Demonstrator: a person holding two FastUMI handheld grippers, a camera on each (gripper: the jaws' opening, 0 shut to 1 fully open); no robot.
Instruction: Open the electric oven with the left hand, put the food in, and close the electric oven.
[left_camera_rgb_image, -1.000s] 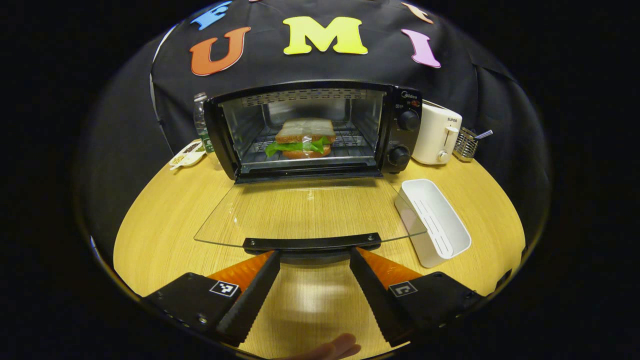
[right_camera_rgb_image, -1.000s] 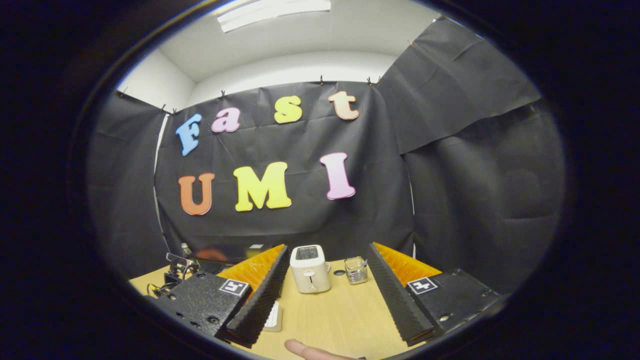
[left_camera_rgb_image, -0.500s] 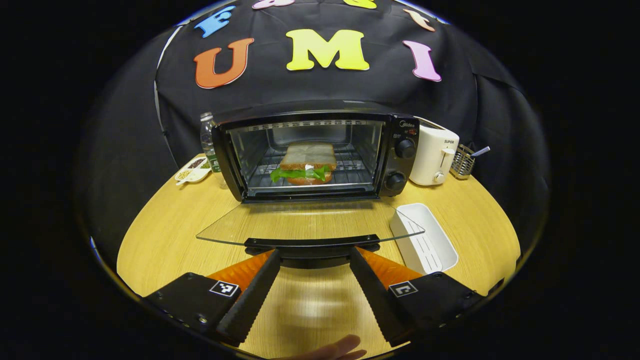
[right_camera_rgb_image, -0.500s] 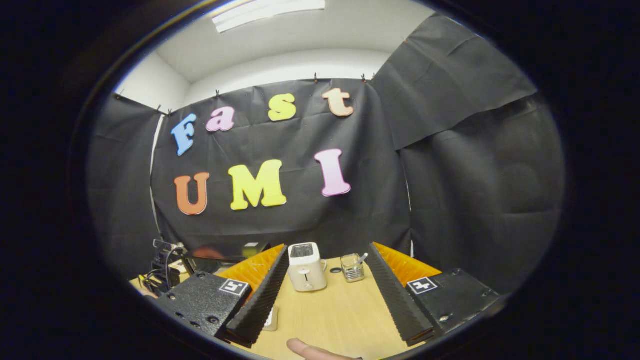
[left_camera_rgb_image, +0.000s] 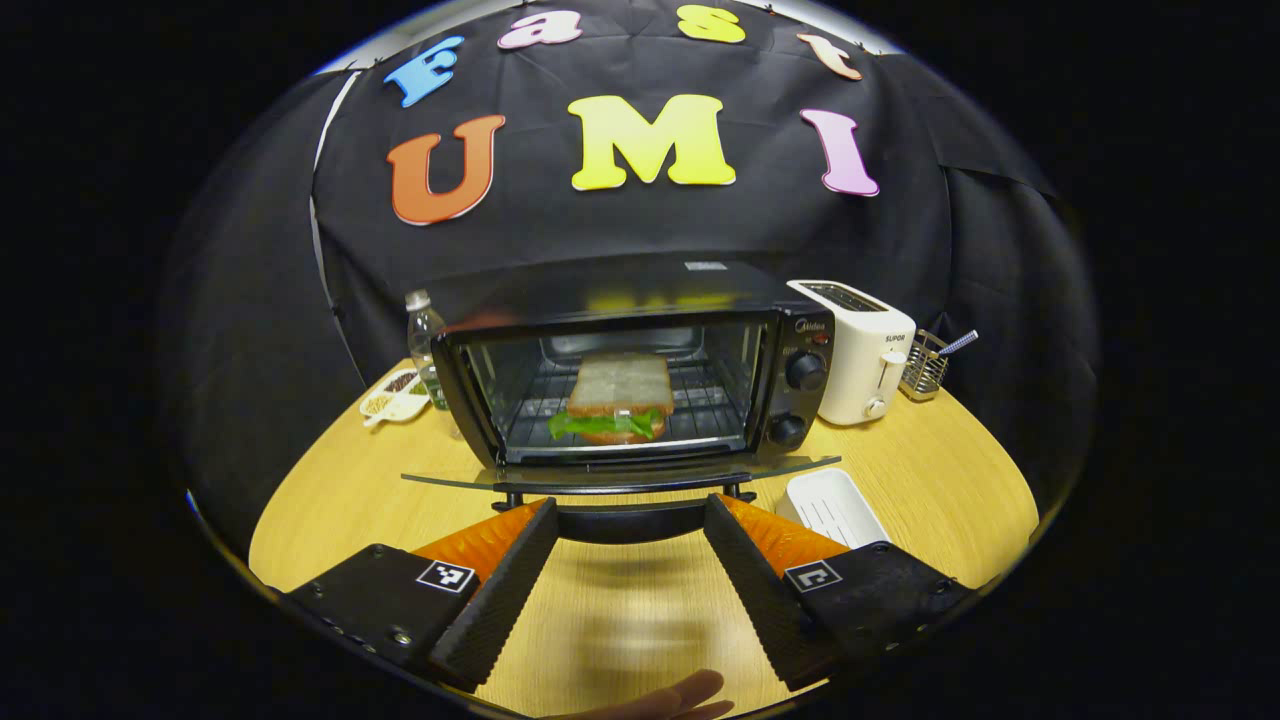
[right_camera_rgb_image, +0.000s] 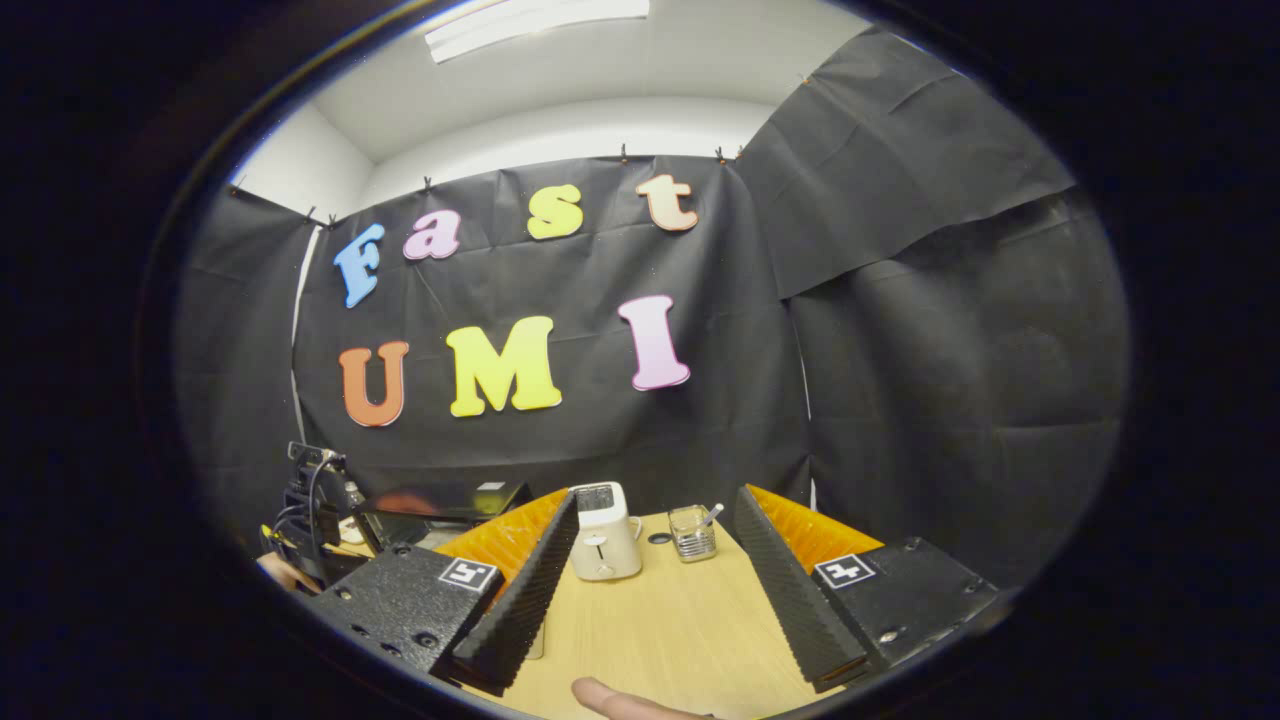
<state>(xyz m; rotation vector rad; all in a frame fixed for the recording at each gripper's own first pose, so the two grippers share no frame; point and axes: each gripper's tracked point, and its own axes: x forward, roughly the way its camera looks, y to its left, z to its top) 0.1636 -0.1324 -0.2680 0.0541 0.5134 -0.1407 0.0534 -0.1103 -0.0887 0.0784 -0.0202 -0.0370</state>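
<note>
- The wooden table (left_camera_rgb_image: 920, 480) carries everything, and the black cloth wall stands behind it.
- The oven (left_camera_rgb_image: 640, 370) sits at the middle of the table in the left gripper view, its glass door (left_camera_rgb_image: 620, 478) hanging open and seen nearly edge-on, about level.
- The door's dark handle (left_camera_rgb_image: 628, 520) lies just ahead of the left tongs (left_camera_rgb_image: 628, 520), between their two fingertips; the tongs are spread wide and I cannot tell whether either finger touches it.
- The right tongs (right_camera_rgb_image: 655, 520) are also spread wide, holding nothing, raised above the table and facing the wall.
- A white toaster (left_camera_rgb_image: 855, 345) stands just beside the oven on its knob side; in the right gripper view it shows between the fingers, farther off.
- A white tray (left_camera_rgb_image: 832, 505) lies on the table near the door's right corner.
- The sandwich (left_camera_rgb_image: 615, 398), with green lettuce showing, rests on the wire rack inside the oven.
- A water bottle (left_camera_rgb_image: 424, 335) stands at the oven's far side.
- A small wire basket (left_camera_rgb_image: 925, 365) sits beside the toaster.
- A small dish (left_camera_rgb_image: 392, 398) lies near the bottle.
- A fingertip (left_camera_rgb_image: 675, 695) shows at the bottom edge.
</note>
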